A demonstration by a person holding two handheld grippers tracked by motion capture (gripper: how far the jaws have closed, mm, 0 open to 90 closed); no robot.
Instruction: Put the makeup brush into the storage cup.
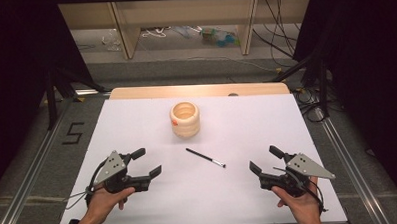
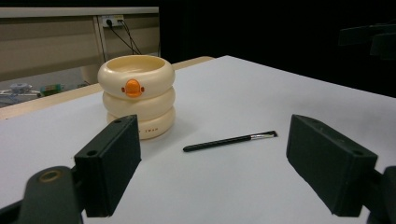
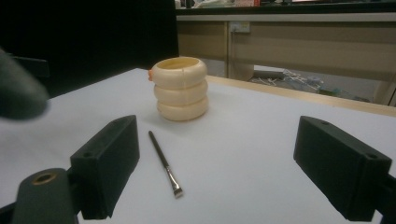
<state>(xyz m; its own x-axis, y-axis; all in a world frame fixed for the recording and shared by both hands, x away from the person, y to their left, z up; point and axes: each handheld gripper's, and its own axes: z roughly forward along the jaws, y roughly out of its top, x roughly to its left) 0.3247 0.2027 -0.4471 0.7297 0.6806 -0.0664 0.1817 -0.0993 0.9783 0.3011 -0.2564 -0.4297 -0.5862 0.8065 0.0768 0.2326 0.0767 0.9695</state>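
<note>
tools (image 1: pixel 147 162) well apart from brush (image 1: pixel 205 158)

Bright, evenly lit white table (image 1: pixel 137 124), dark surroundings, soft focus throughout

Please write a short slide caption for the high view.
Two open grippers, left and right, flank a brush before a cream holder.

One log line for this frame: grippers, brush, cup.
left gripper: open | right gripper: open | brush: flat on table, untouched | cup: upright
</note>
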